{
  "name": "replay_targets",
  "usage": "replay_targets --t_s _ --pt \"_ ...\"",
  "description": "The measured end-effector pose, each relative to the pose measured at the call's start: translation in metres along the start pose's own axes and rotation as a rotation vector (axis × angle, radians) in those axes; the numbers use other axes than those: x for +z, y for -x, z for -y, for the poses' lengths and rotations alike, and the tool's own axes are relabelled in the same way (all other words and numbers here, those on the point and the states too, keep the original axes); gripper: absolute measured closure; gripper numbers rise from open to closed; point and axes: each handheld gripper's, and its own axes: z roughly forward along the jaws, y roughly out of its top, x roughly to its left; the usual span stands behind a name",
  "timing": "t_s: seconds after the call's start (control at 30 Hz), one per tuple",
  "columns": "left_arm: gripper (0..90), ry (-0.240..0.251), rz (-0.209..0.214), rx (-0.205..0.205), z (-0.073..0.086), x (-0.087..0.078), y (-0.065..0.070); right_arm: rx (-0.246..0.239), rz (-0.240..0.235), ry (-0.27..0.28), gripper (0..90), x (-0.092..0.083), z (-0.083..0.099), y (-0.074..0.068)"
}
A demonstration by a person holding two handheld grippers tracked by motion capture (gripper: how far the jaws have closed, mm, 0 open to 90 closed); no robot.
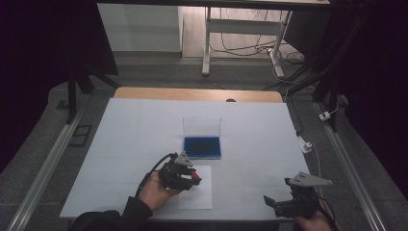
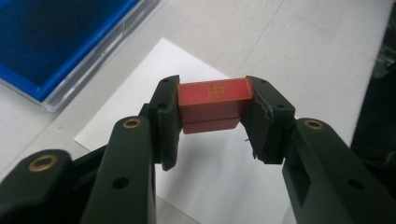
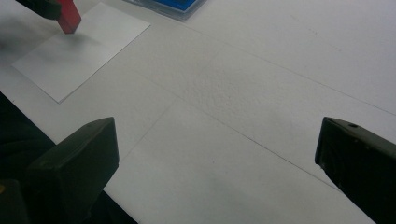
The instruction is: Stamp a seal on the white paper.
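Observation:
My left gripper (image 2: 214,109) is shut on a red block (image 2: 214,103) with a gold mark on its top face; both pads press its ends. It hangs just above a white sheet of paper (image 2: 219,182). From the high view the left gripper (image 1: 192,177) holds the red block (image 1: 196,176) over the paper (image 1: 197,195), below the blue open case (image 1: 202,147). The red block (image 3: 69,16) also appears at the top left of the right gripper view, over the paper (image 3: 79,51). My right gripper (image 1: 269,201) rests near the table's front right edge, jaws wide apart with nothing between them.
The blue case has a clear lid (image 1: 201,126) standing upright behind its base. A white covering (image 1: 144,130) lies over the wooden table (image 1: 192,94). Metal rails (image 1: 45,166) run along both sides. A desk frame and cables (image 1: 250,45) stand beyond the table.

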Motion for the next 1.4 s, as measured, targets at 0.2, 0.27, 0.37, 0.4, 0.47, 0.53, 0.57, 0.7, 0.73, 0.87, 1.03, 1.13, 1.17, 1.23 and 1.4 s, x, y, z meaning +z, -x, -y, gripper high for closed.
replay_targets --t_s 0.2,0.27,0.37,0.4,0.47,0.53,0.57,0.7,0.73,0.87,1.03,1.13,1.17,1.23,1.4 --pt "58.0 -0.022 -0.008 0.001 0.002 0.008 0.000 -0.001 -0.002 0.001 0.0 0.000 0.000 0.000" --pt "58.0 -0.023 -0.006 0.000 0.003 0.010 -0.001 -0.001 -0.001 0.000 0.0 0.000 0.000 0.000" --pt "58.0 -0.029 -0.010 -0.001 0.003 0.013 0.000 -0.001 -0.002 0.001 0.0 0.000 0.000 0.000" --pt "58.0 -0.030 -0.012 0.000 0.003 0.013 0.000 -0.001 -0.002 0.000 0.0 0.000 0.000 0.000" --pt "58.0 -0.036 -0.012 0.002 0.003 0.015 0.000 -0.002 -0.002 0.000 0.0 0.000 0.000 0.000" --pt "58.0 -0.045 -0.014 0.005 0.004 0.016 0.001 -0.002 -0.002 0.000 0.0 0.000 0.000 0.000" --pt "58.0 -0.047 -0.016 0.010 0.004 0.017 0.001 -0.002 -0.002 0.001 0.0 0.000 0.000 0.000" --pt "58.1 -0.044 -0.029 0.018 0.005 0.018 0.003 -0.002 -0.002 0.000 0.0 0.000 0.000 0.000" --pt "58.1 -0.045 -0.034 0.024 0.006 0.018 0.004 -0.001 -0.002 0.000 0.0 0.000 0.000 0.000" --pt "58.3 -0.038 -0.060 0.046 0.008 0.019 0.008 -0.004 -0.002 -0.002 0.0 0.000 0.000 0.000" --pt "58.4 -0.030 -0.076 0.045 0.010 0.019 0.011 -0.005 -0.002 -0.003 0.0 0.000 0.000 -0.001" --pt "58.5 -0.026 -0.099 0.055 0.011 0.019 0.015 -0.007 -0.001 -0.007 0.0 0.000 0.000 -0.001" --pt "58.5 -0.027 -0.105 0.056 0.011 0.019 0.016 -0.007 -0.001 -0.008 0.0 0.000 0.000 -0.001" --pt "58.5 -0.025 -0.114 0.056 0.011 0.019 0.017 -0.008 -0.001 -0.009 0.0 0.000 0.000 -0.001" --pt "58.6 -0.015 -0.095 0.031 0.013 0.019 0.014 -0.009 -0.001 -0.010 0.0 0.001 0.000 0.000"
